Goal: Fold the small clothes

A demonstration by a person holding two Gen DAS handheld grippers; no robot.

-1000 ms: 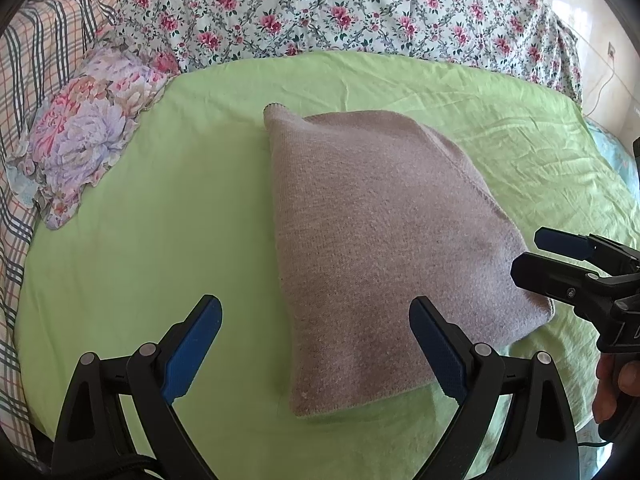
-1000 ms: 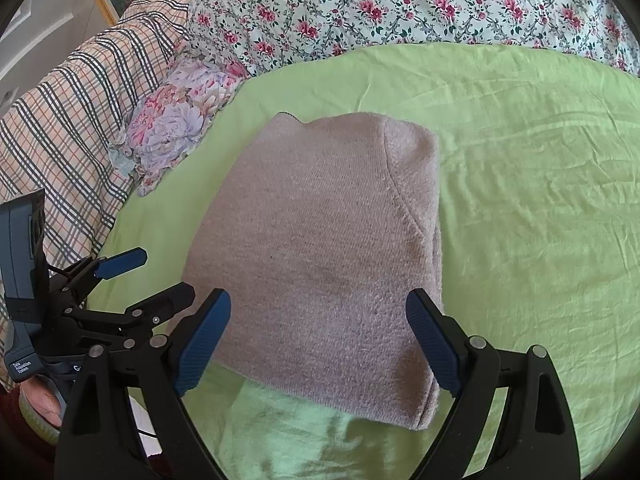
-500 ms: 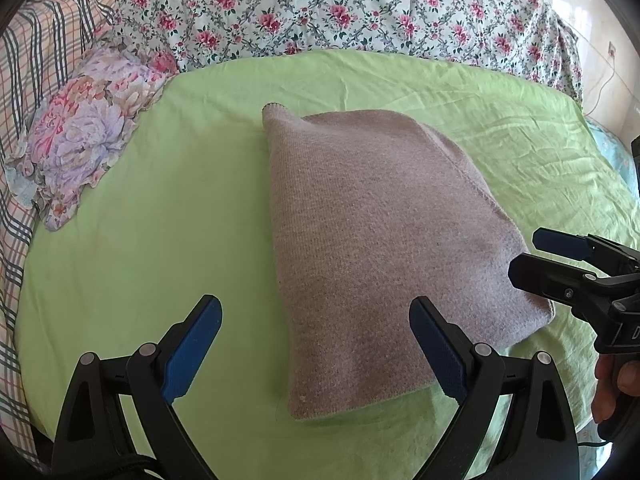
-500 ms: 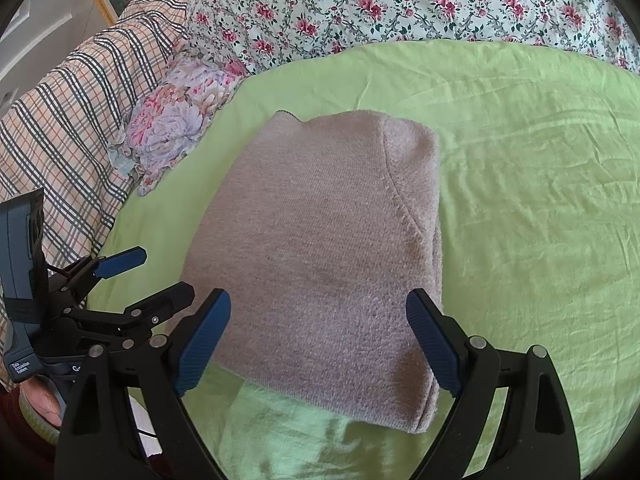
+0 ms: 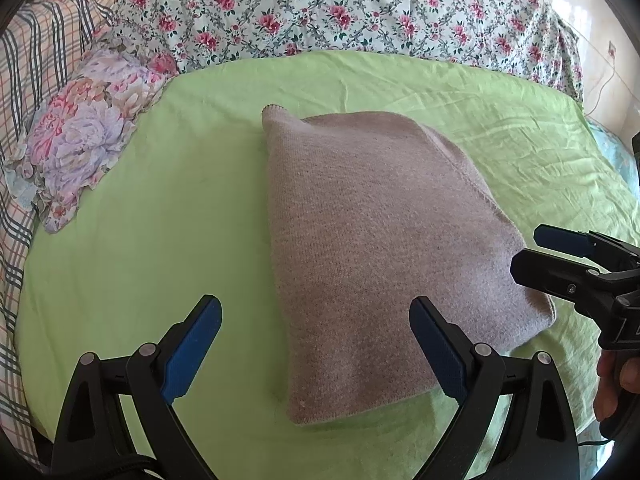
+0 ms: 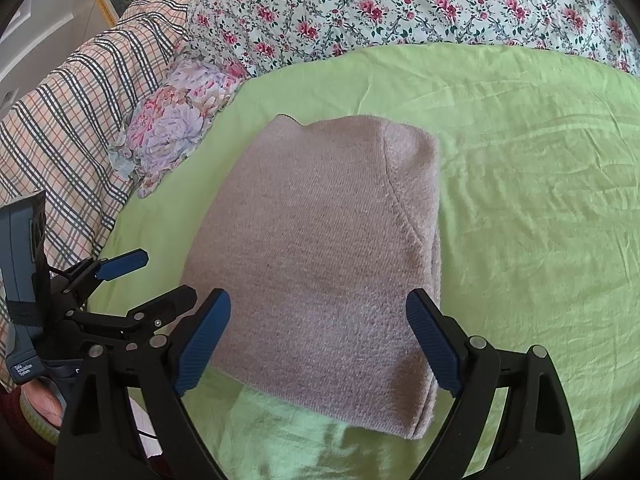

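Note:
A folded pinkish-grey knit garment (image 5: 380,248) lies flat on the green sheet (image 5: 140,240); it also shows in the right wrist view (image 6: 320,248). My left gripper (image 5: 316,344) is open and empty, hovering over the garment's near left corner. My right gripper (image 6: 318,340) is open and empty, hovering over the garment's near edge. The right gripper also shows at the right edge of the left wrist view (image 5: 560,256), and the left gripper at the left of the right wrist view (image 6: 140,280).
A floral quilt (image 5: 320,8) lies along the far side of the bed. A small flowered pillow (image 5: 80,140) and a plaid blanket (image 6: 60,140) lie at the left. Wrinkled green sheet (image 6: 540,200) stretches to the right.
Almost nothing has moved. Both grippers stay open above the folded garment, and the views shift only slightly.

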